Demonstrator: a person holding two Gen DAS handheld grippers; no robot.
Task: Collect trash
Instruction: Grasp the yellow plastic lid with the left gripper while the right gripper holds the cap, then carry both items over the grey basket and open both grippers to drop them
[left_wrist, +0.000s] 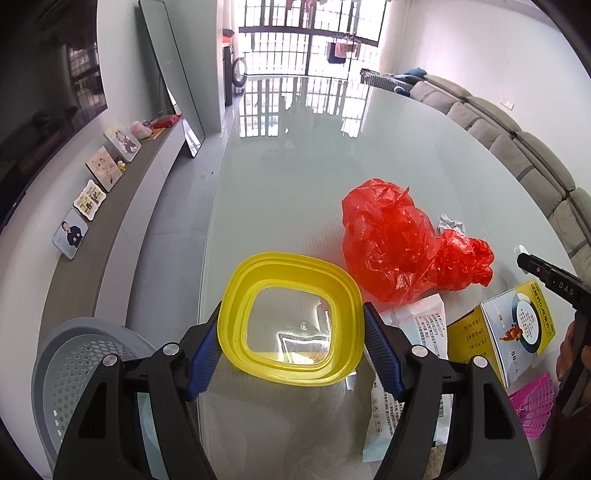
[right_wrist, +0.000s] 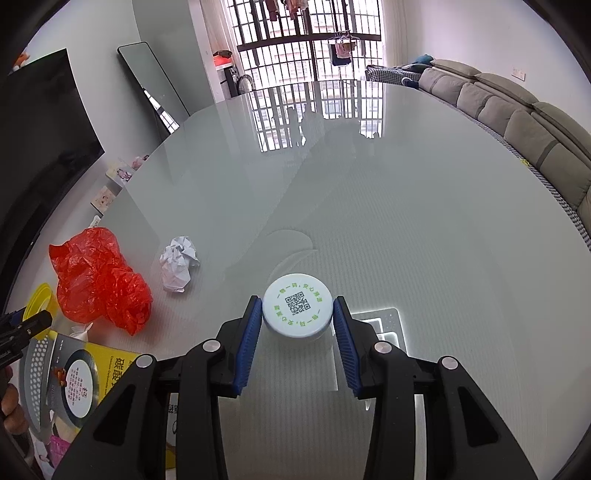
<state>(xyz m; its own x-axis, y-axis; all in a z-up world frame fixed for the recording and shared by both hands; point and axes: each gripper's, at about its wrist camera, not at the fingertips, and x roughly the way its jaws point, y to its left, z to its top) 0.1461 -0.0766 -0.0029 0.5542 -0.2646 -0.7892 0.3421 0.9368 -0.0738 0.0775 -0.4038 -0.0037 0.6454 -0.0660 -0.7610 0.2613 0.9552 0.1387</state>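
Note:
In the left wrist view my left gripper (left_wrist: 290, 328) is shut on a yellow container (left_wrist: 290, 321) with a clear bottom, held at the glass table's left edge. A crumpled red plastic bag (left_wrist: 406, 243) lies just beyond it to the right. In the right wrist view my right gripper (right_wrist: 297, 317) has its blue pads on both sides of a white round bottle cap (right_wrist: 297, 312) with a QR code. A crumpled white paper ball (right_wrist: 178, 264) and the red bag (right_wrist: 99, 278) lie to its left. The right gripper (left_wrist: 554, 291) also shows at the left view's right edge.
A grey perforated bin (left_wrist: 85, 369) stands on the floor left of the table. A yellow medicine box (left_wrist: 513, 325), printed leaflets (left_wrist: 417, 325) and a pink mesh piece (left_wrist: 532, 406) lie on the glass table (right_wrist: 406, 221). A grey sofa (right_wrist: 517, 122) runs along the right.

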